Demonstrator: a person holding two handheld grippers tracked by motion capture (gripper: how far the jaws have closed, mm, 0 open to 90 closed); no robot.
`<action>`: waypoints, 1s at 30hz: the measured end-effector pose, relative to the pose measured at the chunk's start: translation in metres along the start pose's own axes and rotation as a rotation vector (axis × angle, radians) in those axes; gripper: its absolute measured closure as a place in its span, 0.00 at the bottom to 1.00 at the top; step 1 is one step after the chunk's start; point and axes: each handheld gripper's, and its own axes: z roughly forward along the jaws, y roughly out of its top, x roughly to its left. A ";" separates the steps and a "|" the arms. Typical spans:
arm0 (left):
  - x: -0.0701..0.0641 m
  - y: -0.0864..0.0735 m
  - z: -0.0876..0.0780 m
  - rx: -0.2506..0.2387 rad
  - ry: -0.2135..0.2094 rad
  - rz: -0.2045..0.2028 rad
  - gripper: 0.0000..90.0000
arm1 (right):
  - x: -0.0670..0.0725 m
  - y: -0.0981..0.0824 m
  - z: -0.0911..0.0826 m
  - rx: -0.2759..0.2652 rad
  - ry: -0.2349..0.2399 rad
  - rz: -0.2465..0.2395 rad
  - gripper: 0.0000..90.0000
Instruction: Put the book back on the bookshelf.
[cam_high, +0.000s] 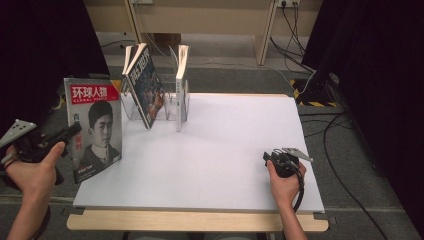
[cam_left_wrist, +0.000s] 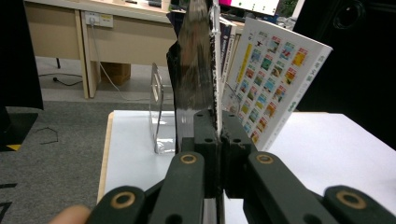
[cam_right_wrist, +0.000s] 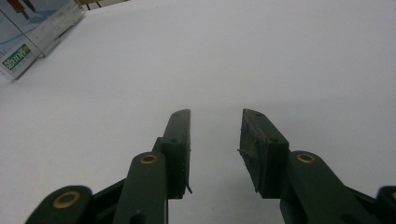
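A magazine (cam_high: 95, 127) with a red title band and a printed portrait on its cover stands upright at the white table's (cam_high: 215, 150) left edge. My left gripper (cam_high: 75, 129) is shut on its left side. In the left gripper view the jaws (cam_left_wrist: 215, 123) pinch the magazine (cam_left_wrist: 194, 60), seen edge-on and rising straight up. My right gripper (cam_high: 267, 156) rests on the table near the front right, held by a hand. In the right gripper view it (cam_right_wrist: 215, 121) stands open over bare white surface with nothing between its fingers.
A clear acrylic rack (cam_high: 131, 107) stands at the table's back left, holding a leaning dark-covered magazine (cam_high: 145, 85) and an upright book (cam_high: 182, 75). The left gripper view shows a book (cam_left_wrist: 275, 70) with a grid of small pictures and a clear divider (cam_left_wrist: 156, 112). Cables lie on the floor at the right.
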 end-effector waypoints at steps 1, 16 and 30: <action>0.000 0.001 0.002 0.001 0.001 -0.001 0.97 | -0.001 0.000 0.000 -0.001 0.001 -0.006 0.71; 0.006 0.016 0.045 0.009 0.012 -0.026 0.97 | -0.002 0.000 0.001 0.004 0.002 0.001 0.71; 0.003 0.031 0.082 0.014 0.016 -0.035 0.97 | -0.001 0.000 0.001 0.007 0.005 0.003 0.71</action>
